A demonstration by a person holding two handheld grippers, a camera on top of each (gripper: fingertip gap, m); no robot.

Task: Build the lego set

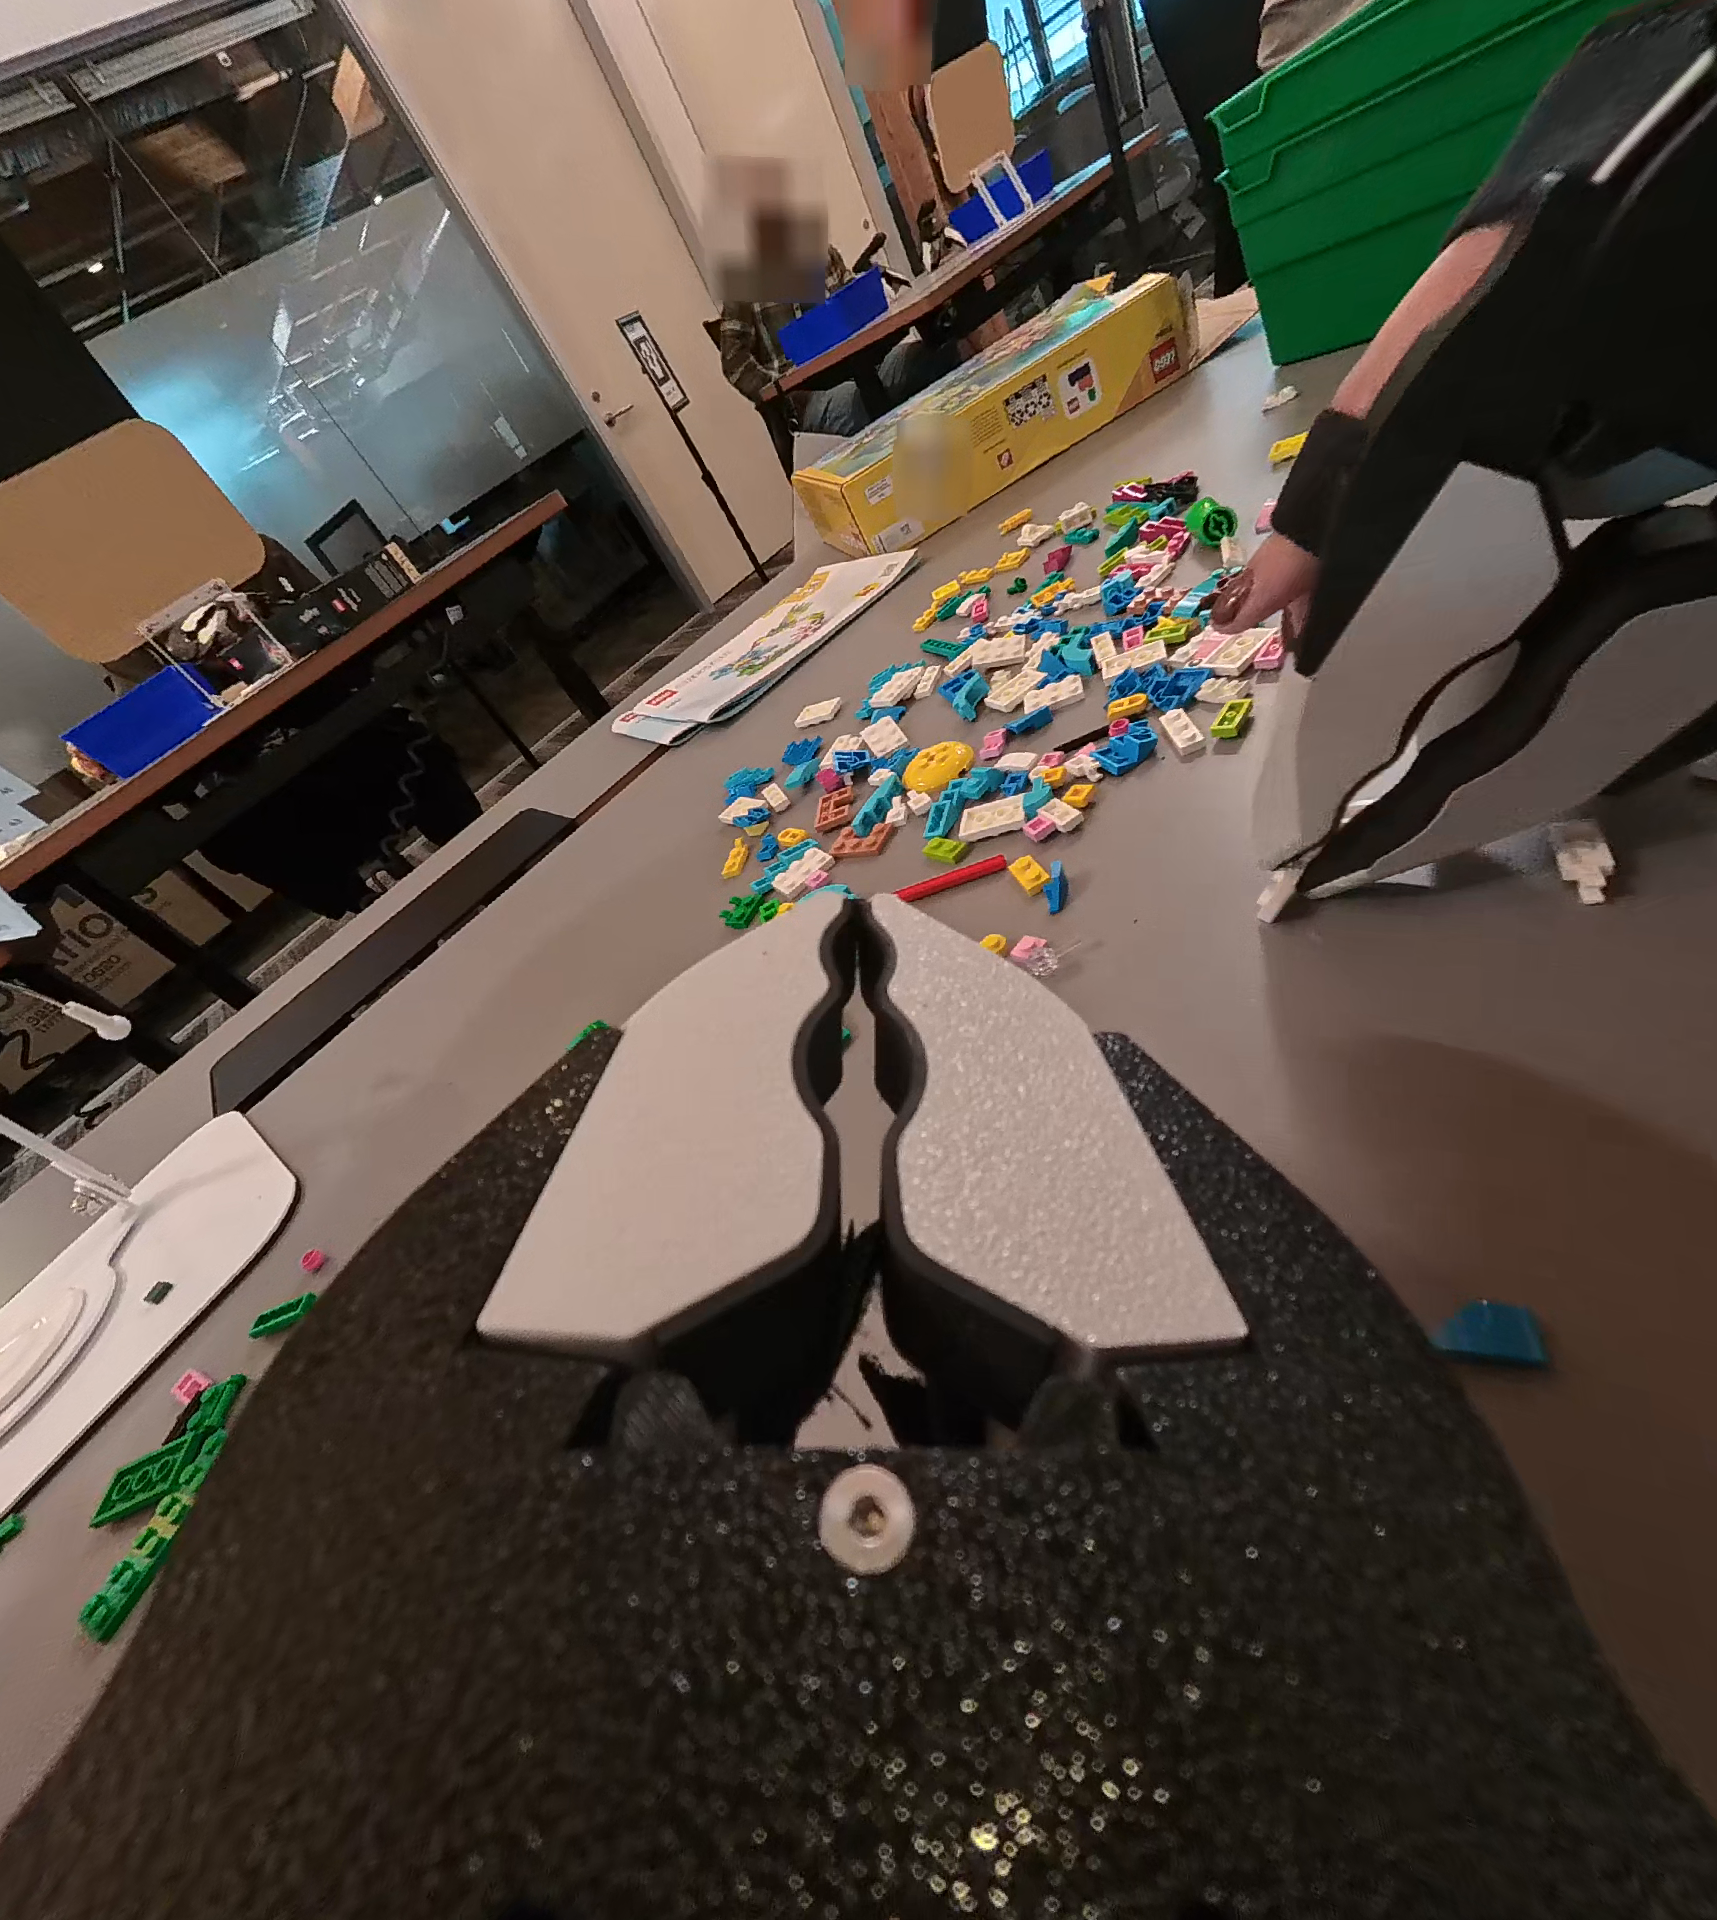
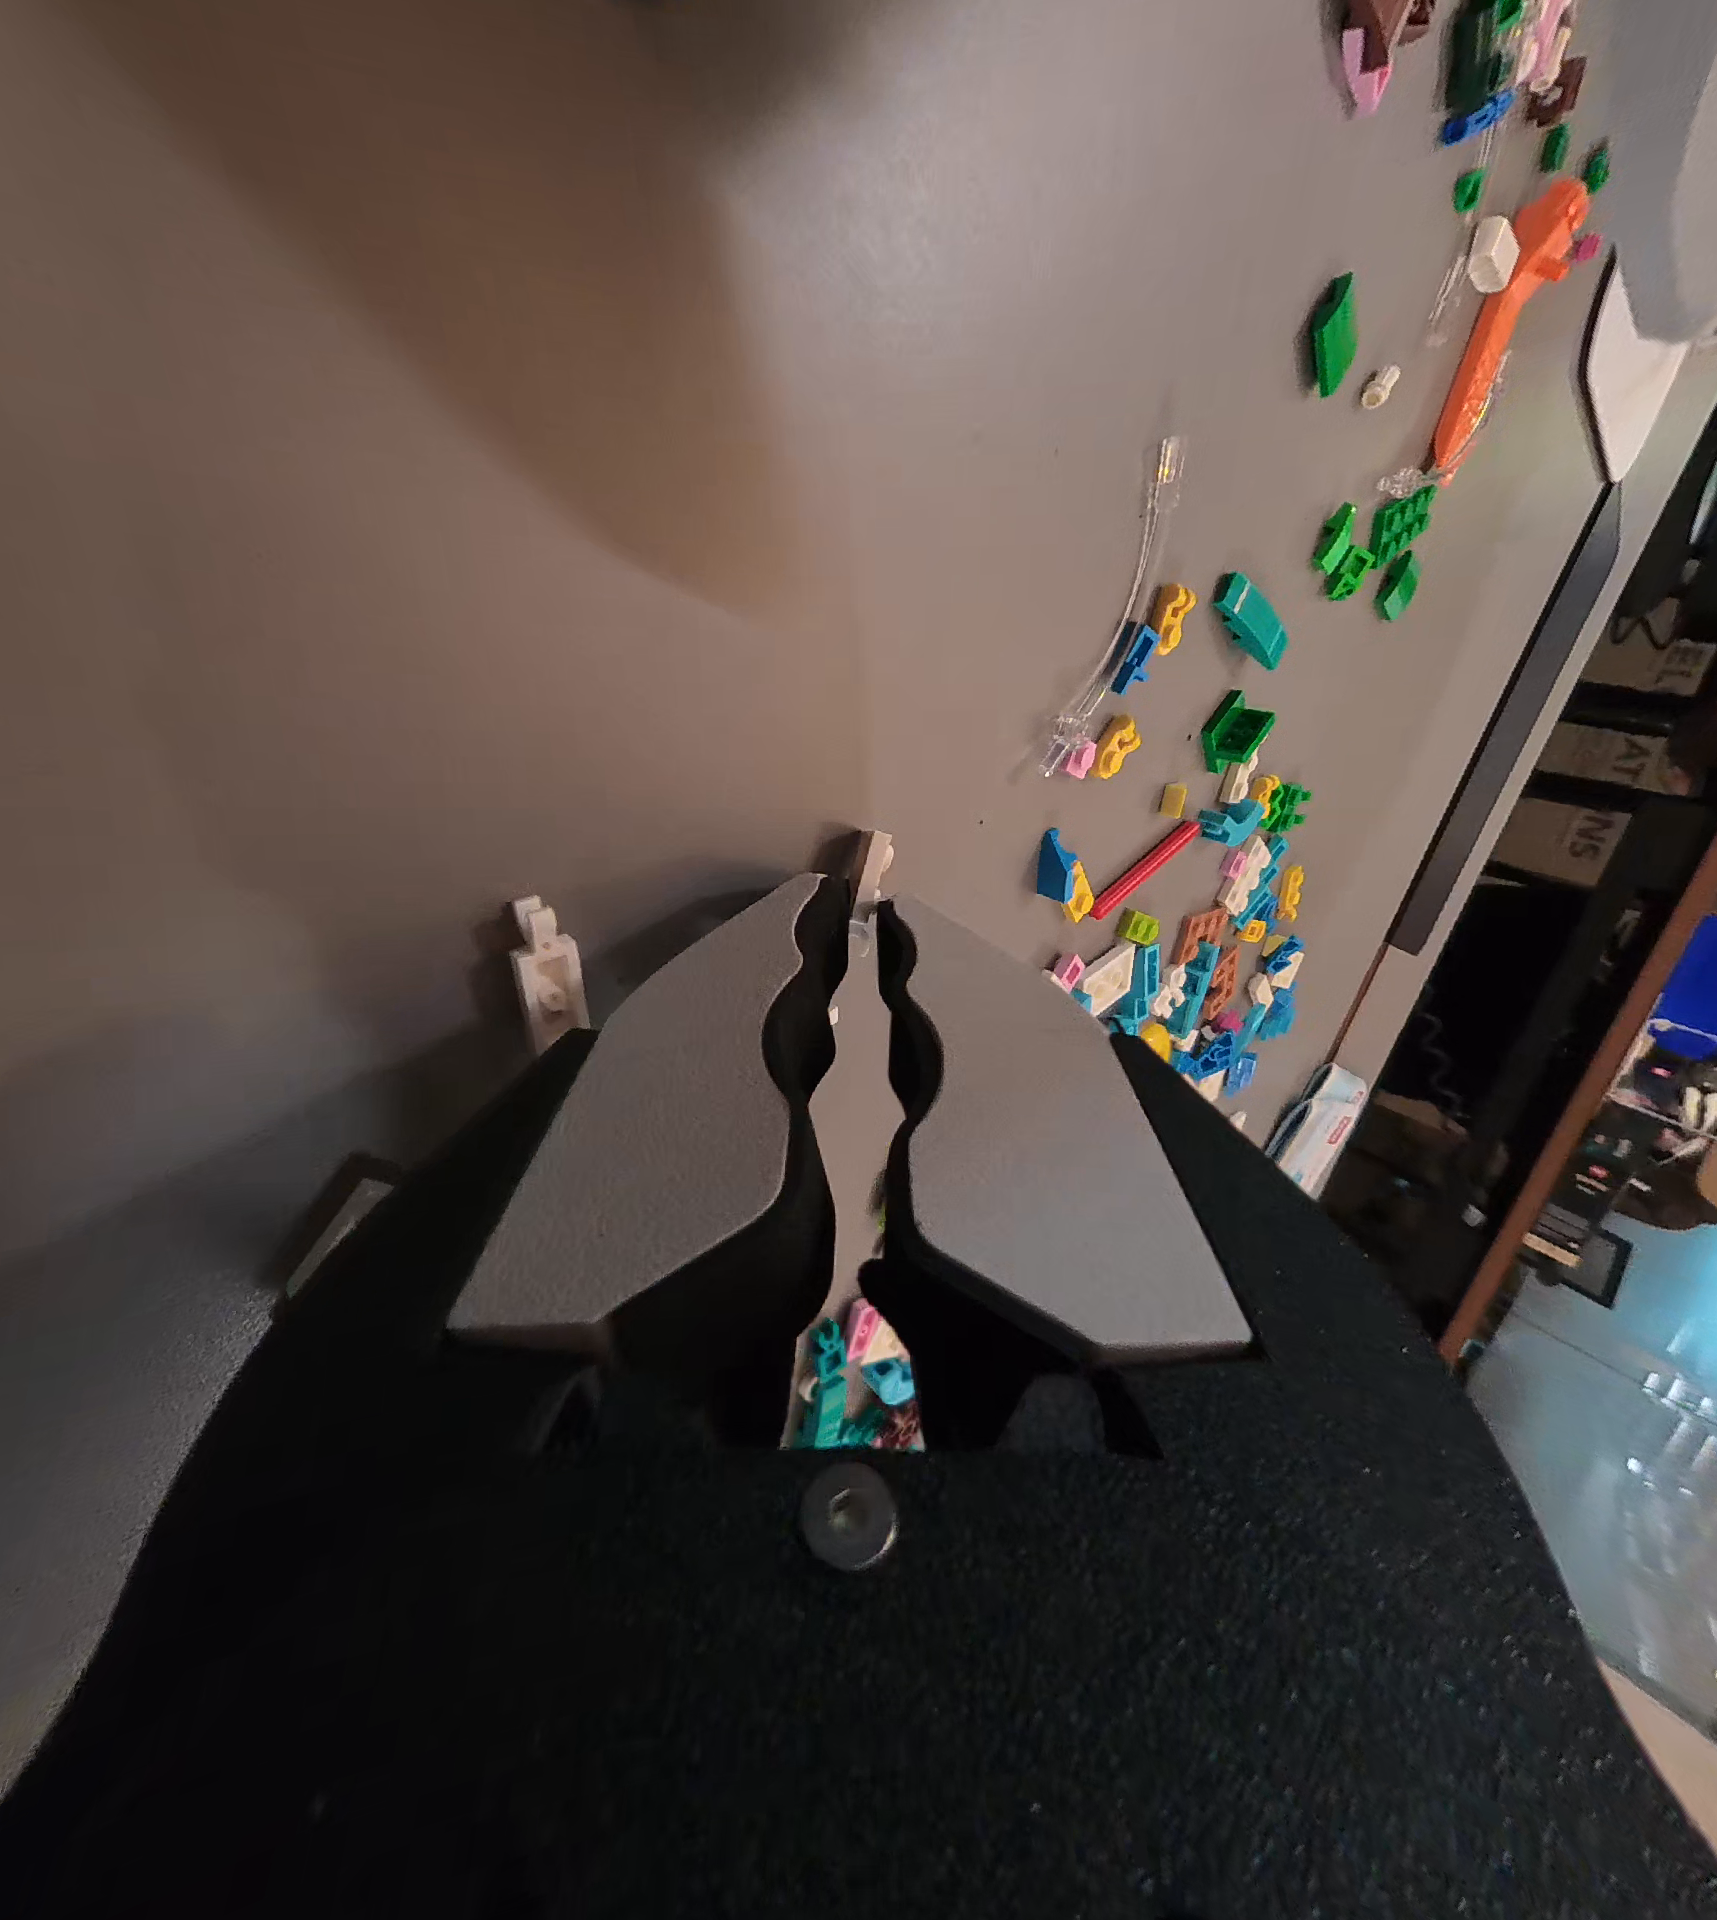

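My left gripper (image 1: 859, 920) is shut and empty, low over the grey table (image 1: 1093, 1091), pointing at a spread of loose Lego pieces (image 1: 1041, 675). My right gripper (image 2: 862, 902) is shut on a small white piece (image 2: 873, 860), with its tips down at the table. In the left wrist view the right gripper (image 1: 1288, 896) shows at the right with the white piece (image 1: 1272, 908) at its tip. A second white piece (image 2: 547, 971) lies just left of it, also seen in the left wrist view (image 1: 1586, 857). The loose pieces (image 2: 1207, 966) lie to the right of my right gripper.
A yellow set box (image 1: 999, 416) and an instruction booklet (image 1: 771, 644) lie beyond the pile. Green bins (image 1: 1353, 177) stand at the back right. A white lamp base (image 1: 54, 1299) and green pieces (image 1: 168, 1475) are at the left. An orange brick separator (image 2: 1503, 322) lies farther off. A hand (image 1: 1259, 592) rests by the pile. Across from one pair of fingers to the other is roughly 12 cm.
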